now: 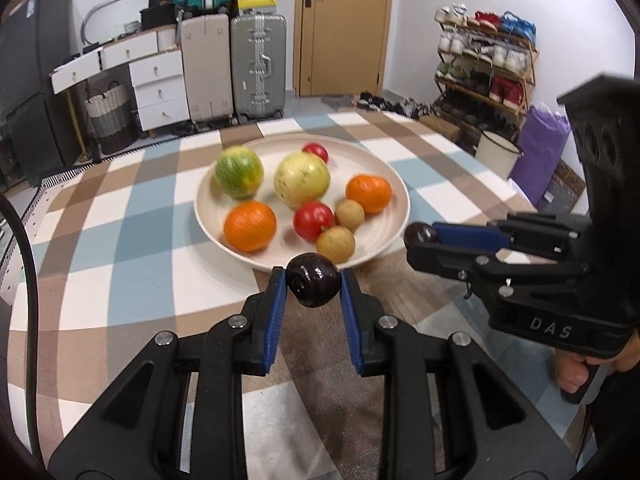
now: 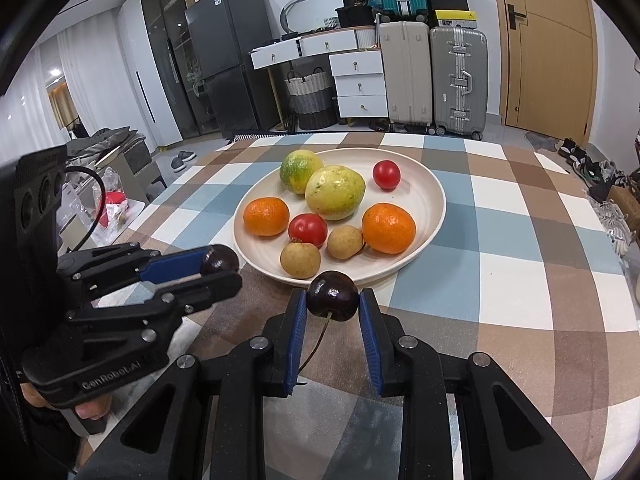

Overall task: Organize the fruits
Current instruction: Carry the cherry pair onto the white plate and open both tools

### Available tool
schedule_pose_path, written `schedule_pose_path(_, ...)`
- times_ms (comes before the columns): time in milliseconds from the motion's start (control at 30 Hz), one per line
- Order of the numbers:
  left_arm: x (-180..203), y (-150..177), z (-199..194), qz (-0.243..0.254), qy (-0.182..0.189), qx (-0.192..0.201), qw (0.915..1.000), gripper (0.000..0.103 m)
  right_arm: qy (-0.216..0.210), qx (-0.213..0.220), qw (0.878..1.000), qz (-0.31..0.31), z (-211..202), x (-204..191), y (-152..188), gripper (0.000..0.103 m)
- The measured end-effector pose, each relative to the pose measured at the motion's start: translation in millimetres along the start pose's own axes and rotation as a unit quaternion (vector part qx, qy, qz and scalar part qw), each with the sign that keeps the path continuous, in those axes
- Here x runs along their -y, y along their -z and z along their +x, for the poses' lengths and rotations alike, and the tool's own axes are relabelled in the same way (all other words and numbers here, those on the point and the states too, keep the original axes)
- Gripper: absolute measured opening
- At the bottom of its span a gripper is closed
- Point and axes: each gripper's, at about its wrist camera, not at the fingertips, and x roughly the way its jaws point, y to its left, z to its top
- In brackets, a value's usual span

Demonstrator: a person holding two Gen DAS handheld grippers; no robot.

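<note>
Dark cherries sit clamped in both grippers, left and right, just short of the plate rim ahead.

A: What stands past the bench?
B: Two suitcases at twelve o'clock, white drawers beside them, a woven basket under the desk.
A: And the fridge?
B: Eleven o'clock, dark grey. The wooden door is at one o'clock.
A: On the other view?
B: A shoe rack at two o'clock, with a purple bag and a white bucket below it.
</note>
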Motion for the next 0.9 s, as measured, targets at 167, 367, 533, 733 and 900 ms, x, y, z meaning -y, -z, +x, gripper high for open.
schedule_pose_path(167,-7,-7,-8,-0.017,-0.011,0.026,0.9995,0.024,0.005,0.013,1.0,0.001,-2,1,-3,0.027)
schedule_pose_path(367,-8,-12,-7,-0.018,-0.017,0.054,0.9982,0.024,0.007,0.034,0.999,0.006,-4,3,-9,0.027)
schedule_pose_path(533,-5,-14,4,-0.013,-0.022,0.053,0.9983,0.024,0.011,0.045,0.999,0.012,0,5,-16,0.027)
schedule_pose_path(733,-2,-22,15,-0.012,-0.023,0.051,0.9983,0.024,0.014,0.038,0.999,0.015,11,7,-19,0.027)
schedule_pose_path(900,-1,-23,17,-0.012,-0.025,0.054,0.9981,0.024,0.014,0.041,0.999,0.028,14,11,-21,0.027)
